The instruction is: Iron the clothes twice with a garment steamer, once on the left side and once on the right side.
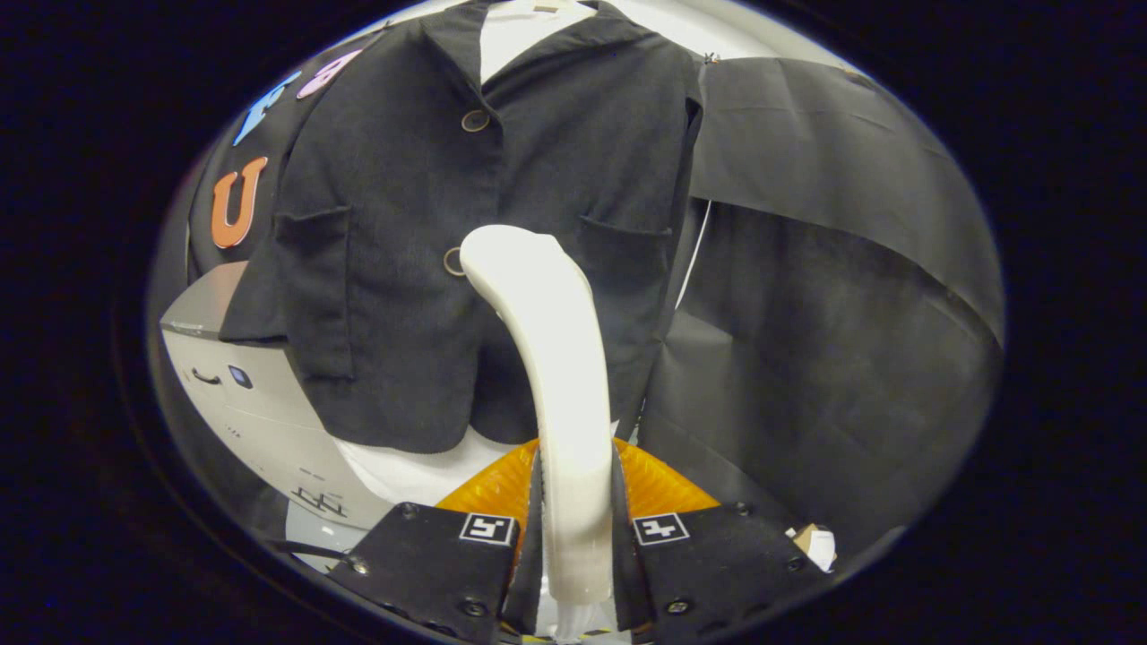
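Steamer [563, 385] clamped in gripper [575, 528]

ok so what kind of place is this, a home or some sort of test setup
Most likely a staged test booth, not a home. Black cloth is draped as the wall, a dark shirt hangs on display in front of it, and the gripper has its jaws clamped on a white steamer aimed at the shirt.

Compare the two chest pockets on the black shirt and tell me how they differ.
The left-hand pocket hangs in full view beside the steamer handle; the right-hand pocket sits just past the handle's curved top, partly covered by it. The left-hand pocket's panel droops long and slanted, the right-hand one looks shorter and squarer. Both are the same dark cloth on the shirt, with plain open tops. The gripper is clamped on the handle.
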